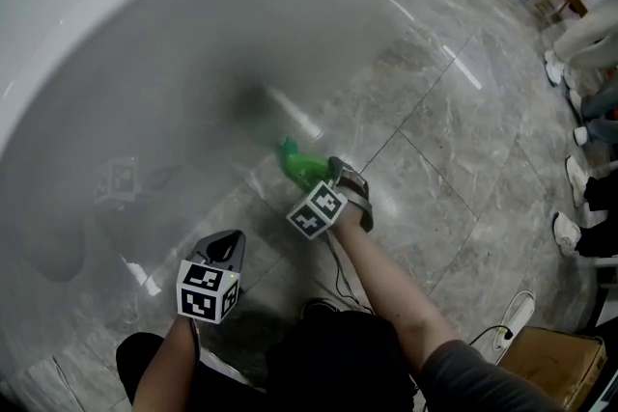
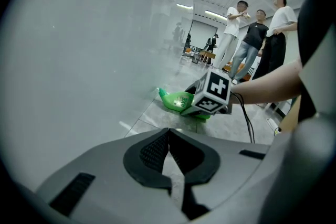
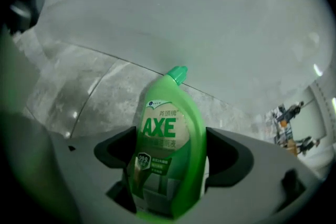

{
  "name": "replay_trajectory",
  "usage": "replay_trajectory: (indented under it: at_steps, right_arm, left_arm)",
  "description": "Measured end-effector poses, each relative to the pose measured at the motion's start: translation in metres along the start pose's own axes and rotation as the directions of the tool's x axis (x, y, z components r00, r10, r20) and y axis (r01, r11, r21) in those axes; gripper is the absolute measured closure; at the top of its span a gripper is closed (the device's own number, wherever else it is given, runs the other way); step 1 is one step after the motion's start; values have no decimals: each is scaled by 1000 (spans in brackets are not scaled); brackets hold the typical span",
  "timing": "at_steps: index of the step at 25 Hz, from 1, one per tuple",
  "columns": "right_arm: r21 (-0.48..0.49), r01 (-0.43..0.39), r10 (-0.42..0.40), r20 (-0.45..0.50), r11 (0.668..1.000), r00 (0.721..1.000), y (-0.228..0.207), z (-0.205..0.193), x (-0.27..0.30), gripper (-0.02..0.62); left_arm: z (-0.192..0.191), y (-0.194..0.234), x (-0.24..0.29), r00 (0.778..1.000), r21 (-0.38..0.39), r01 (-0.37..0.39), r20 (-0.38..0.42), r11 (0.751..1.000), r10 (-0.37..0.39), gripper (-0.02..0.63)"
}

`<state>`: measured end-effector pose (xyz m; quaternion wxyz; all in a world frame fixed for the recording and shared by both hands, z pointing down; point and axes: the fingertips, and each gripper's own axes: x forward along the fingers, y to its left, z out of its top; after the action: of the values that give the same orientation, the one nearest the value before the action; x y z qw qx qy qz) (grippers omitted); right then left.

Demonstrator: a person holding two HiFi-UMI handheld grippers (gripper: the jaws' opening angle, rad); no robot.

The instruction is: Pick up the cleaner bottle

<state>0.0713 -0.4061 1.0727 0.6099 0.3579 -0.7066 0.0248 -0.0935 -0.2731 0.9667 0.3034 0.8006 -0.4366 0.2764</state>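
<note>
The green cleaner bottle (image 1: 299,167) has a green cap and an "AXE" label. It hangs tilted, cap toward the tub, low over the tiled floor. My right gripper (image 1: 326,173) is shut on its body. In the right gripper view the bottle (image 3: 167,128) fills the gap between the dark jaws of the right gripper (image 3: 168,162), cap up. My left gripper (image 1: 224,246) hangs nearer me to the left, shut and holding nothing. The left gripper view shows the left gripper (image 2: 169,134) with tips together, and the bottle (image 2: 177,100) ahead of it beside the right gripper's marker cube.
A big white bathtub wall (image 1: 145,34) curves across the left and top. Grey marble floor tiles (image 1: 454,140) lie to the right. People's feet (image 1: 579,169) stand at the right edge. A cardboard box (image 1: 560,367) and a power strip (image 1: 514,312) sit at bottom right.
</note>
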Motion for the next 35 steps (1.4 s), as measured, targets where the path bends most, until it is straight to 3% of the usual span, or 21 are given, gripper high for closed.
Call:
replay_trajectory:
  at_steps: [4,5,7,9,11,12,16,18,22,24,28,30,31,33,35]
  right_arm:
    - [-111,123,-113,92,986,989,8,8,-24,206]
    - [-113,150,-135,125,982,983,10,13,-33,227]
    - [-90,165,-147,181,982,972,17,20,-45,350]
    - [-70,107,-94,168,992,981,27,20,-45,382]
    - [-17,-14,16,92,1000,996,39,11,-33,393]
    - [9,-55,55,63,998,997,42,7,-26,356]
    - [-15,-45,46,34,999,998,35,7,-6,341]
    - [-12,-86,86,16,996,996,29,10,5,341]
    - [39,-279,281,-56,959,958,22,6,22,339]
    - [22,-327,328,-80,945,941,17,3,23,394]
    - [5,-426,425,-89,905,901,13,3,21,402]
    - [16,-512,512,-59,859,857,16,8,16,403]
    - [54,-583,584,-28,811,811,22,11,12,403]
    - [191,-726,729,67,661,681,36,14,2,405]
    - [315,-827,809,228,466,543,46,17,-11,405]
  left_arm:
    - [2,-1,0,1000,14,5,6,1000,-5,594]
    - [1,-2,0,1000,16,7,6,1000,-7,594]
    - [1,-4,0,1000,18,12,3,1000,-12,593]
    - [0,-5,1,1000,19,15,2,1000,-15,593]
    - [1,-4,1,1000,17,15,7,1000,-15,594]
    - [1,-4,1,1000,16,15,11,1000,-15,594]
    - [0,-3,0,1000,15,17,15,1000,-17,593]
    - [-4,-1,0,1000,12,13,7,1000,-13,593]
    - [-12,5,3,1000,0,0,-9,1000,0,593]
    - [-12,7,2,1000,1,-4,-10,1000,4,594]
    - [-9,7,1,1000,6,-8,-8,1000,8,594]
    - [-8,8,0,1000,11,-5,-8,1000,5,594]
    - [-7,8,-1,1000,15,-4,-8,1000,4,594]
    - [-7,10,-2,1000,21,-7,-10,1000,7,594]
    - [-7,12,-4,1000,19,-13,-12,1000,13,594]
